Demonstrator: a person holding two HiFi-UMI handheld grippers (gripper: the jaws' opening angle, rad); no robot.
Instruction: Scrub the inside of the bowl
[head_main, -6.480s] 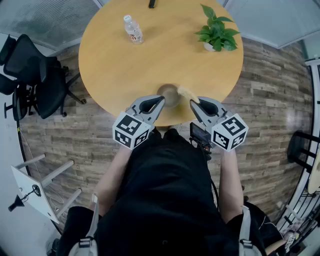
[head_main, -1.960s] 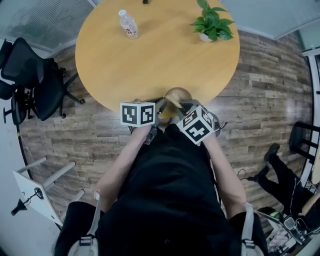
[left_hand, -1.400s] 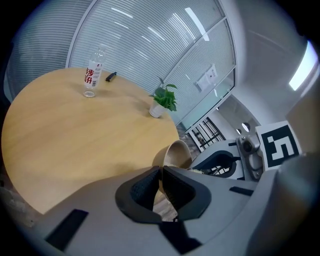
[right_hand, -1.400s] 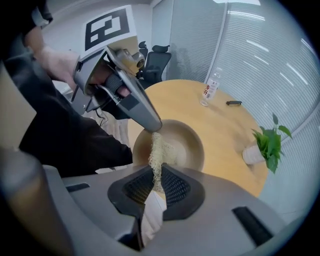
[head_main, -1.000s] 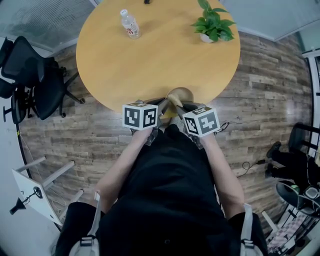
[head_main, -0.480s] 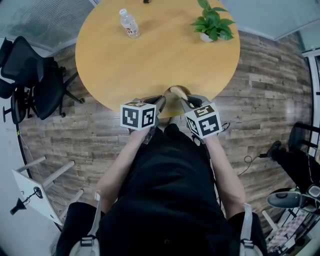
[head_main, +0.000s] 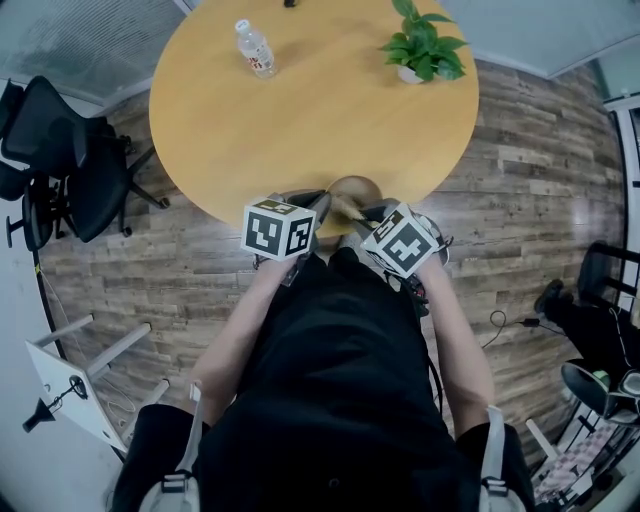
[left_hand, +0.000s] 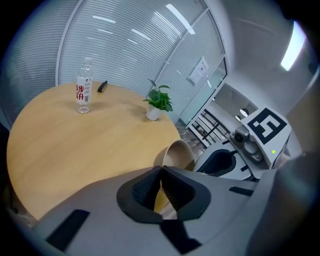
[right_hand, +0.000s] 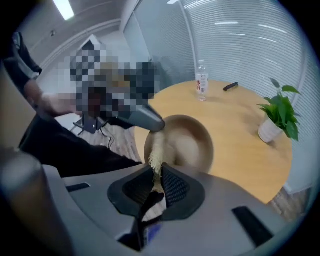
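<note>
Left gripper (left_hand: 161, 171): jaws pinched together on the rim of the bowl (left_hand: 179, 152), which is tipped on its side.
Right gripper (right_hand: 157, 169): clamped on a pale fibrous scrubber (right_hand: 156, 150), whose tip is inside the bowl.
Bowl position: middle of the head view, at the near edge of the table (head_main: 300, 110).

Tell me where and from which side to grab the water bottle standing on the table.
Take the water bottle around its straight labelled middle, coming in level from the near side. It stands upright, with bare table in front of it. A hold at the narrower cap would probably tip it.
</note>
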